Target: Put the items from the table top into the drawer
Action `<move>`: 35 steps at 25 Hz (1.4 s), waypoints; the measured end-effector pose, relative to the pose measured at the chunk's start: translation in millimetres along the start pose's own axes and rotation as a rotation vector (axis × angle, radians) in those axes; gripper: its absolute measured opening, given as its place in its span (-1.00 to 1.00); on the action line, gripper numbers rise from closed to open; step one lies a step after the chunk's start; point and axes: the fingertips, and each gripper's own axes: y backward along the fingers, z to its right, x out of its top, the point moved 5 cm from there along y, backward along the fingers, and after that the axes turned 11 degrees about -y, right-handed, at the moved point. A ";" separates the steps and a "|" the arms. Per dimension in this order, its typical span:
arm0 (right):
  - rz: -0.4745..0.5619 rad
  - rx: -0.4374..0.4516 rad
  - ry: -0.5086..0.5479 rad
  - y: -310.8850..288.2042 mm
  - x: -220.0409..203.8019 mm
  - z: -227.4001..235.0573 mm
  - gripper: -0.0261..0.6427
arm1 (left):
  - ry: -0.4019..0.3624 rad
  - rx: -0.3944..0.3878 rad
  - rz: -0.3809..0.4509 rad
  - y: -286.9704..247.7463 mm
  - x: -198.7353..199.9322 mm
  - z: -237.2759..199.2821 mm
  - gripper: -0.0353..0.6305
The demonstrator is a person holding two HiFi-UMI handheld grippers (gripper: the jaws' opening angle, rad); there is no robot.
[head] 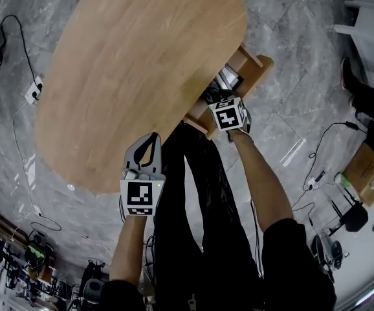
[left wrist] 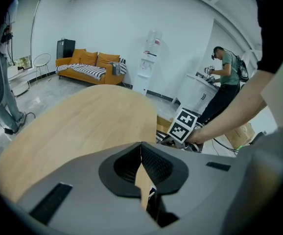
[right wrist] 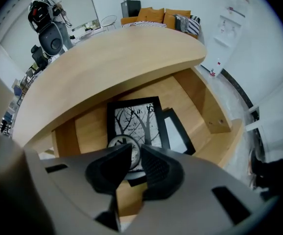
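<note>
The round wooden table (head: 142,63) has a bare top. At its right edge the wooden drawer (head: 255,67) stands pulled out. My right gripper (head: 217,97) points steeply down into it. In the right gripper view the drawer (right wrist: 215,111) holds a black-framed tree picture (right wrist: 136,119), a second black frame (right wrist: 178,131) and a small round clock (right wrist: 121,143) lying on the picture. The right gripper (right wrist: 135,153) hangs just above the clock, jaws slightly apart, pads not pressing it. My left gripper (head: 149,140) hovers at the table's near edge, shut and empty (left wrist: 141,146).
A power strip (head: 33,91) and cables lie on the marble floor left of the table. A cardboard box (head: 366,170) sits at the right. Across the room are an orange sofa (left wrist: 87,65), a white shelf (left wrist: 149,62) and a person (left wrist: 224,77) at a counter.
</note>
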 end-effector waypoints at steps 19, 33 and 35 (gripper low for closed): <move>0.435 0.229 -0.195 165.7 51.6 -52.1 -0.89 | 0.018 0.069 0.118 17.8 62.8 -7.0 -0.85; 0.740 0.351 -0.028 366.0 134.8 -144.6 -0.90 | 0.020 0.229 0.346 123.7 176.4 -31.5 -0.85; 0.755 0.361 -0.019 390.8 133.8 -149.6 -0.90 | 0.017 0.236 0.365 143.4 189.0 -27.4 -0.85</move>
